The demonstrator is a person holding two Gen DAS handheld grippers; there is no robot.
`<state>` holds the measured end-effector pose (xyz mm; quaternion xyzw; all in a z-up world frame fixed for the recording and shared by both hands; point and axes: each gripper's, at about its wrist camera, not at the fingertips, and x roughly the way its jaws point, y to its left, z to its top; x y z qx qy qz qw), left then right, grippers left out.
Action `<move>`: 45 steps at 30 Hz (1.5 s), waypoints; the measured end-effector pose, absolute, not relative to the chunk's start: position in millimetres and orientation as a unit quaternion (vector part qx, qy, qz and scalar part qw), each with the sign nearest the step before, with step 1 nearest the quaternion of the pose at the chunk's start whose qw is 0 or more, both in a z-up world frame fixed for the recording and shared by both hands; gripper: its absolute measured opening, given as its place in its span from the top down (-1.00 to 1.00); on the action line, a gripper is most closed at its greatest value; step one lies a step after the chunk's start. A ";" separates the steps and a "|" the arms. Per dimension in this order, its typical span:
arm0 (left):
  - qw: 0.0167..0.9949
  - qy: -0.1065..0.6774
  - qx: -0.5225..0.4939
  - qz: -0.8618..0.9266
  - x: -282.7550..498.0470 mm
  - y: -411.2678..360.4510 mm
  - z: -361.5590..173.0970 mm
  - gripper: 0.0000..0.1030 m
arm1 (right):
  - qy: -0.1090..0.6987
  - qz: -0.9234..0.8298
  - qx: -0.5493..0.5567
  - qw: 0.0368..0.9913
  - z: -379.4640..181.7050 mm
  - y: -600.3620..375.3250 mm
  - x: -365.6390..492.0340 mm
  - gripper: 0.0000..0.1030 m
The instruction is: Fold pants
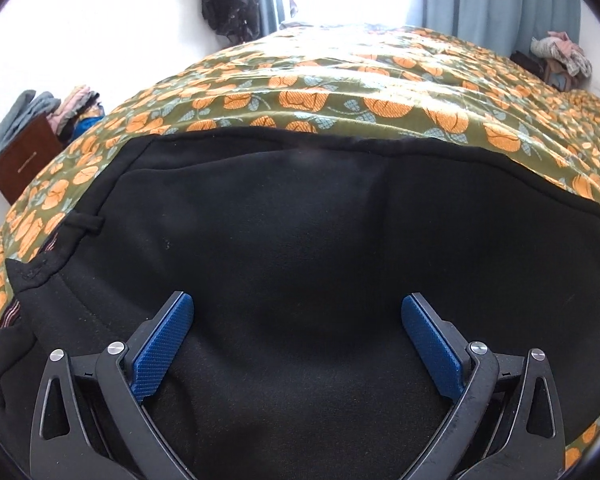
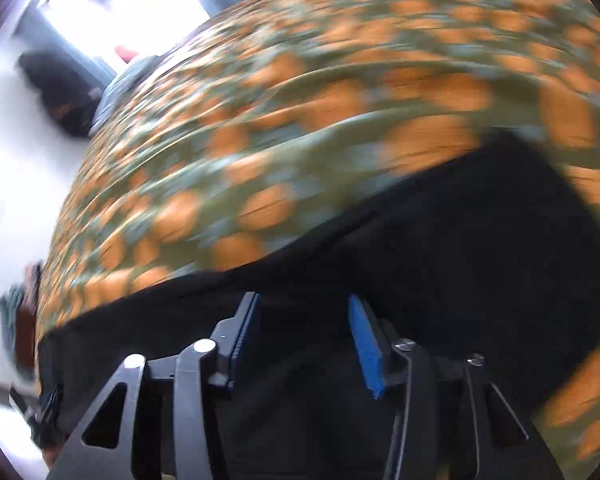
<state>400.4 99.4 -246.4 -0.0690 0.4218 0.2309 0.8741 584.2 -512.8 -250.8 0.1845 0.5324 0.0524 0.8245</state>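
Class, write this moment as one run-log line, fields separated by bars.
left gripper: open over black pants | right gripper: open over pants, view blurred | pants: flat on floral bedspread

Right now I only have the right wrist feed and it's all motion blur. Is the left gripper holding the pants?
Observer: No. The left gripper is open, its blue pads wide apart over the black pants, with nothing between them.
Operator: Which part of the pants is it over?
Observer: The waist end, it seems; a belt loop shows on the left edge.
Operator: Are the pants flat on the bed?
Observer: Mostly. They lie spread on the flowered bedspread, with soft creases near the middle.
Operator: Anything beside the bed on that side?
Observer: A brown cabinet with clothes piled on top, at the far left.
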 end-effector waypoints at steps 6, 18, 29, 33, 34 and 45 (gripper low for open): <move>0.861 0.452 -0.074 0.220 401.6 100.5 -227.4 -0.96 | 0.489 -0.016 0.138 0.861 -193.9 -600.1 488.9 -0.21; 0.851 0.525 -0.010 0.013 238.0 -33.5 -236.7 -0.99 | 0.522 0.136 0.161 0.827 -230.0 -509.5 203.3 -0.37; 0.858 0.511 -0.054 0.023 213.9 -19.9 -213.1 -0.98 | 0.481 -0.025 0.231 0.846 -183.7 -599.7 138.6 -0.40; 0.851 0.522 -0.033 0.045 210.5 -15.6 -227.4 -0.98 | 0.480 0.020 0.232 0.846 -183.9 -565.9 137.4 -0.42; 0.853 0.519 -0.019 0.043 209.6 -18.1 -227.3 -0.98 | 0.486 0.023 0.230 0.843 -186.9 -558.2 136.0 -0.42; 0.857 0.512 -0.029 0.041 212.6 -9.6 -208.4 -0.98 | 0.489 -0.012 0.208 0.847 -192.1 -561.2 137.7 -0.42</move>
